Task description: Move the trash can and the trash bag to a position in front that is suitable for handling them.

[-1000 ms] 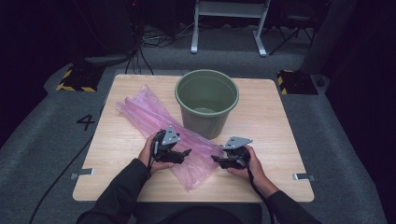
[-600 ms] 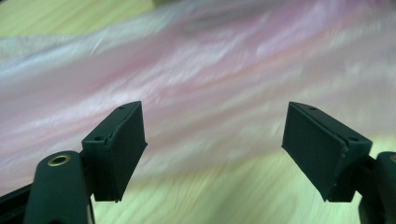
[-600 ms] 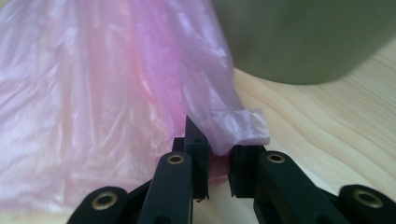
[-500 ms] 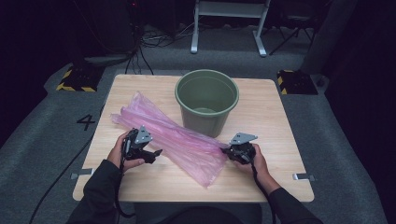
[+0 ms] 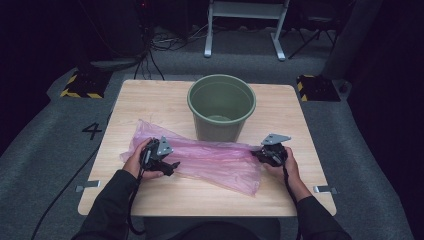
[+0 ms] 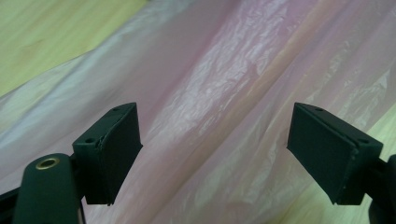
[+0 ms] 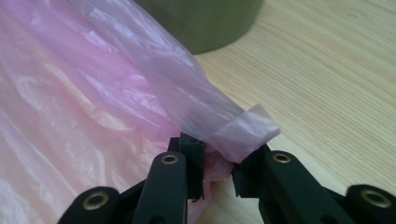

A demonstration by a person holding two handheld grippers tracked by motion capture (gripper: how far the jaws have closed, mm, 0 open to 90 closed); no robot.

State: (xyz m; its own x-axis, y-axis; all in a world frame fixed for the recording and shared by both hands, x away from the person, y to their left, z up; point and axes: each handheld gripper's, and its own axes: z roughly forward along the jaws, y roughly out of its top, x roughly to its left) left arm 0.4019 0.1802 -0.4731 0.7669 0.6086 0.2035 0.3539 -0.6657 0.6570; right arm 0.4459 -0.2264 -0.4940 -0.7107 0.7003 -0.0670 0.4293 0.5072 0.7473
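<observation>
We pinch the thin pink plastic bag (image 7: 116, 88) corner in right gripper (image 7: 217, 175) | bag runs leftward | left gripper (image 6: 215, 149) gapes over it, jaws just widening

A green bucket (image 5: 221, 106) is set upright on the wooden worktop (image 5: 150, 100), beyond and between the two hand-held grippers. A number four (image 5: 92, 131) is marked on the grey floor outside the left hand-held gripper.

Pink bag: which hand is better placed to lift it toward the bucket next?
Right, probably. The right gripper is shut on the pink bag, pinching a bunched corner beside the green bucket. The left gripper has just been opening; its fingers stand wide over the plastic, gripping nothing.
</observation>
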